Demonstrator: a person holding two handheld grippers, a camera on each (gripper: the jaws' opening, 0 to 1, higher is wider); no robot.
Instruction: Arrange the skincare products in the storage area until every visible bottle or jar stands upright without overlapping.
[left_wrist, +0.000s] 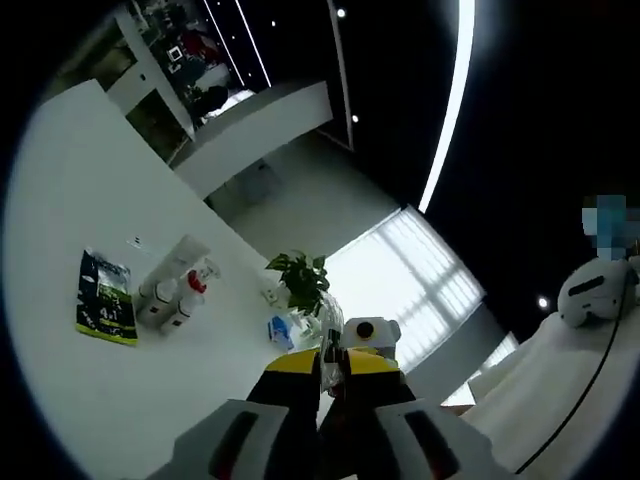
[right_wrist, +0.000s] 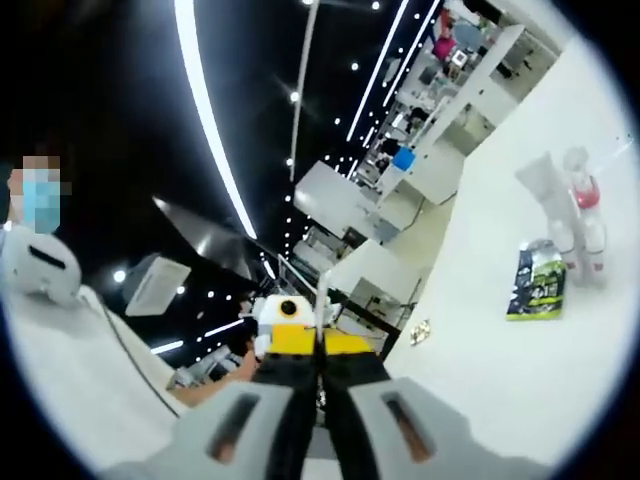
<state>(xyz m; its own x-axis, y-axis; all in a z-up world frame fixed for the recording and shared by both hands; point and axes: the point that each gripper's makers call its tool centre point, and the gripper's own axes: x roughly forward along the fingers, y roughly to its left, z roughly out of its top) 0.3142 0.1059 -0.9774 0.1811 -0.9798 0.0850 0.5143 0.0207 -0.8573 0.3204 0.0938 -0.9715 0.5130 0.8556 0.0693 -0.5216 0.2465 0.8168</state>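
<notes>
On the white table (left_wrist: 90, 180) stand a white tube (left_wrist: 178, 262), a spray bottle with a red collar (left_wrist: 190, 296) and a small white bottle (left_wrist: 158, 303), close together. A green and black sachet (left_wrist: 106, 298) lies flat beside them. My left gripper (left_wrist: 331, 366) is far from them, its yellow-tipped jaws pressed together with nothing seen between. In the right gripper view the same tube (right_wrist: 543, 184), spray bottle (right_wrist: 584, 203) and sachet (right_wrist: 538, 281) sit at the right edge. My right gripper (right_wrist: 320, 342) is shut, well away from them.
A potted plant (left_wrist: 300, 280) and a blue and white pack (left_wrist: 280, 331) stand just beyond the left jaws. A small object (right_wrist: 420, 333) lies on the table (right_wrist: 500, 380). A person in white (left_wrist: 590, 360) is close by. Shelves (right_wrist: 470, 70) stand behind.
</notes>
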